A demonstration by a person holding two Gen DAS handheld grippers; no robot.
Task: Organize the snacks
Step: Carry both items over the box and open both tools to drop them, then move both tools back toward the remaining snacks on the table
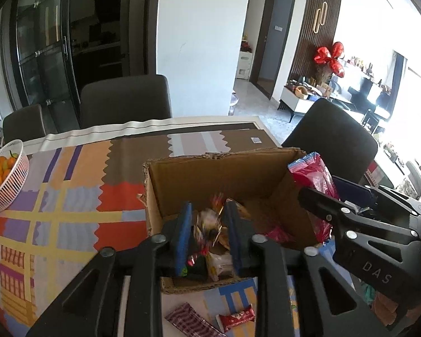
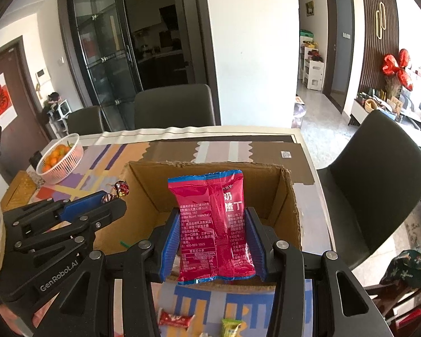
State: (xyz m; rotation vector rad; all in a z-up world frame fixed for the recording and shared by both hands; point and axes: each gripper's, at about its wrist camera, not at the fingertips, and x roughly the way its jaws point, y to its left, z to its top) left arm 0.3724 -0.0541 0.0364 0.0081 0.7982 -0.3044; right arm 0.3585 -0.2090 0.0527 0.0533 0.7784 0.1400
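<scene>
An open cardboard box (image 1: 210, 158) stands on a patterned tablecloth and holds several snacks (image 1: 219, 265). My left gripper (image 1: 208, 210) hangs over its near left corner with the blue pads apart. A small foil-wrapped candy (image 1: 207, 223) shows blurred between the pads and touches neither. In the right wrist view the same candy (image 2: 120, 188) sits at the left gripper's (image 2: 112, 199) tip beside the box (image 2: 154, 185). My right gripper (image 2: 210, 213) is shut on a pink snack bag (image 2: 216, 224) with blue seams. It holds the bag upright above the box's near edge. The bag (image 1: 311, 174) shows at the box's right wall.
A white basket of oranges (image 1: 5, 174) stands at the far left of the table. A red wrapped bar (image 1: 235, 317) and a striped packet (image 1: 188, 320) lie on the cloth before the box, with a green candy (image 2: 231, 327). Dark chairs (image 2: 379, 191) stand at the right and the far side.
</scene>
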